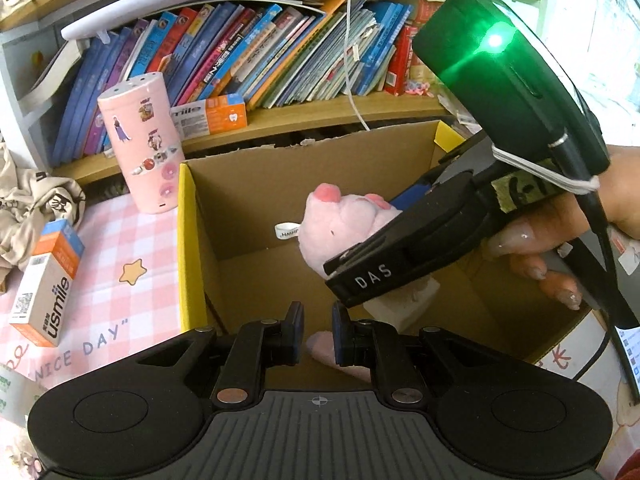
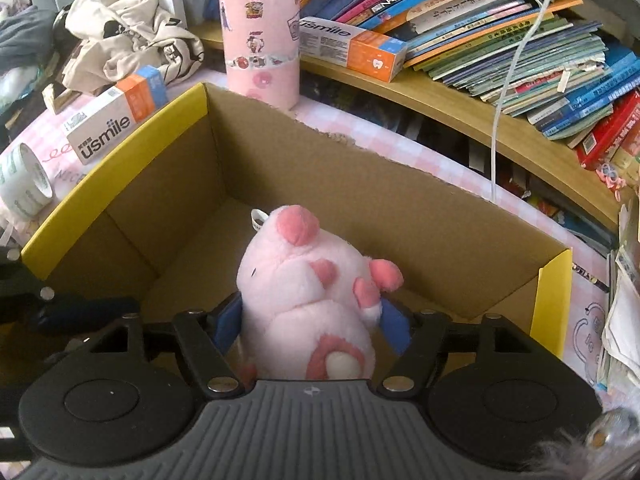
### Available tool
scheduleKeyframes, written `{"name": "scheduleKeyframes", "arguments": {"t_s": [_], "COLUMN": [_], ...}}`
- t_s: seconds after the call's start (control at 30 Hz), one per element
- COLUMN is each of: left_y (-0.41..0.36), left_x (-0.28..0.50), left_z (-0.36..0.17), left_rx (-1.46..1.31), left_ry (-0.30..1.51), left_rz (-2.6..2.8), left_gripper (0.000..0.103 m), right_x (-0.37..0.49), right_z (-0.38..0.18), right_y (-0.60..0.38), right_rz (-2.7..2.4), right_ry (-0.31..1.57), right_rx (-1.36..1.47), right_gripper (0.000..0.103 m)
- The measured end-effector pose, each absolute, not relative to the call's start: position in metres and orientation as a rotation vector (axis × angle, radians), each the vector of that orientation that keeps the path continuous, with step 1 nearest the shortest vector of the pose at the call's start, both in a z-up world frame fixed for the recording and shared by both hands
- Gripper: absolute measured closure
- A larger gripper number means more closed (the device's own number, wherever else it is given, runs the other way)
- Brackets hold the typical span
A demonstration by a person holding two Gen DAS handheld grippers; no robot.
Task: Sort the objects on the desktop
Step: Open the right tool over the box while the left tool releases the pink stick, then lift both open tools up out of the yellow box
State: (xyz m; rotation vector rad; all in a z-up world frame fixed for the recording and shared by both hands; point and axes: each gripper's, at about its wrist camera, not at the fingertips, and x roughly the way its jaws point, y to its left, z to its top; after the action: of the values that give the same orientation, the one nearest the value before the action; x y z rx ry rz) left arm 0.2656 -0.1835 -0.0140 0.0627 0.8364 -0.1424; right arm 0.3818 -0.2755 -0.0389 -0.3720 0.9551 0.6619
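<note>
**Pink Plush Held Inside the Cardboard Box**

The pink plush toy (image 2: 308, 296) is seen down inside the open cardboard box (image 2: 360, 184), between the blue pads of the right gripper (image 2: 312, 320). The jaws are spread about halfway; the plush sits between the pads, the left pad (image 2: 229, 322) is close against its side, while a sliver of gap is shown at the right pad, so a firm pinch cannot be confirmed. From the left wrist view the same plush (image 1: 344, 224) is caught poking out past the black finger of the right gripper (image 1: 400, 256), which is gripped by a person's hand (image 1: 560, 236), and a green light is glowing on the unit above it.

The left gripper (image 1: 318, 332) is held over the near edge of the box, its jaws pressed nearly together with nothing between them.

Outside the box, on the pink checked tablecloth (image 1: 132, 240), a pink sticker-covered cylinder (image 1: 140, 144) is stood upright just beside the box's far-left corner. A usmile carton (image 1: 46, 284) is lying to the left of the box, and a second usmile carton (image 1: 210, 116) is resting on the wooden shelf (image 1: 320, 116) beneath a row of leaning books (image 1: 256, 52). A roll of tape (image 2: 24, 184) is spotted near the left wall of the box, with crumpled cream cloth (image 2: 128, 36) behind it.
</note>
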Motion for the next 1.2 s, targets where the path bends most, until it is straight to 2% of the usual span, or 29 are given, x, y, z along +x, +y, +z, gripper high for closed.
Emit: {"name": "scheduleKeyframes", "arguments": {"t_s": [0.1,0.2,0.27,0.37,0.53,0.83,1.2], "left_y": [-0.183,-0.181,-0.180,-0.180,-0.178,-0.173,-0.157], "left_x": [0.263,0.257,0.252,0.243,0.229,0.200,0.170], "left_z": [-0.010,-0.003,0.002,0.011,0.022,0.028,0.036], "left_rx": [0.048,0.048,0.048,0.058,0.056,0.052,-0.007], "left_ry": [0.823,0.785,0.755,0.714,0.674,0.659,0.625], "left_rz": [-0.142,-0.128,-0.118,-0.102,-0.080,-0.049,-0.022], "left_gripper": [0.082,0.060,0.041,0.031,0.022,0.013,0.010], "right_x": [0.381,0.379,0.376,0.369,0.353,0.325,0.281], "right_z": [-0.033,-0.024,-0.017,-0.010,-0.004,0.004,0.021], "right_y": [-0.280,-0.286,-0.290,-0.295,-0.303,-0.312,-0.321], "right_rz": [0.658,0.652,0.650,0.648,0.644,0.624,0.608], "right_ry": [0.930,0.904,0.888,0.871,0.858,0.820,0.751], "right_rx": [-0.335,-0.290,-0.265,-0.237,-0.202,-0.178,-0.180], "right_gripper": [0.025,0.020,0.019,0.017,0.014,0.012,0.011]}}
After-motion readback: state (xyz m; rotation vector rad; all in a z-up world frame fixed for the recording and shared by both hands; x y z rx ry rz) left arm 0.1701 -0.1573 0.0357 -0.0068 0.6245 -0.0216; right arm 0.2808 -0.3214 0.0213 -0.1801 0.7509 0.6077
